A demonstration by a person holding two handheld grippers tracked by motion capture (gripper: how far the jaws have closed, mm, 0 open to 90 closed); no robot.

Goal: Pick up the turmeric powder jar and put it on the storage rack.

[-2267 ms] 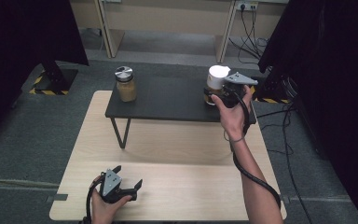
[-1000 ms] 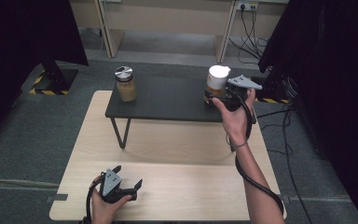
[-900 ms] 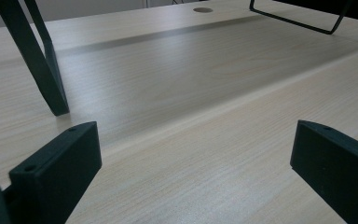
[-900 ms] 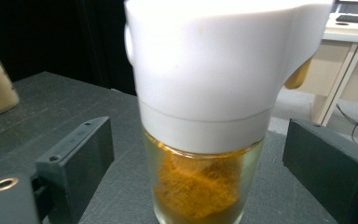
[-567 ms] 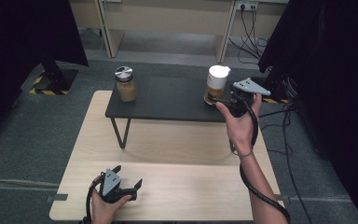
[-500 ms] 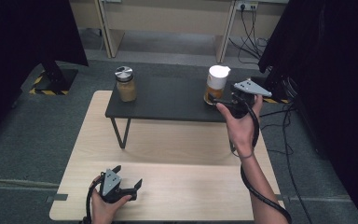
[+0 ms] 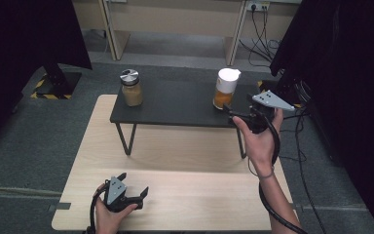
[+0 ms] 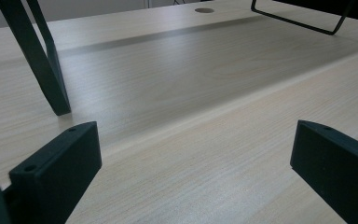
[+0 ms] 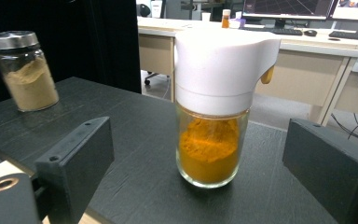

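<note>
A glass jar of orange powder with a white spouted lid [image 7: 225, 88] [image 9: 212, 116] stands upright at the right end of a low black table [image 7: 175, 105]. My right gripper [image 7: 231, 113] [image 9: 198, 126] is held level just to the right of it. Its jaws are open and point at the jar, which stands free a little beyond the tips. A second jar of tan powder with a metal lid [image 7: 131, 88] [image 9: 25, 70] stands at the black table's left end. My left gripper [image 7: 135, 184] [image 8: 196, 130] rests open on the wooden table [image 7: 185, 161], with nothing between its jaws.
The black table stands on thin metal legs [image 8: 51, 79] on the far half of the wooden table. Dark curtains hang on both sides. Cables [image 7: 258, 29] run along the floor behind, by a desk.
My right gripper has drawn back from the white-lidded jar, to the right and slightly toward the person. The jar stays in place. The left gripper has not moved.
</note>
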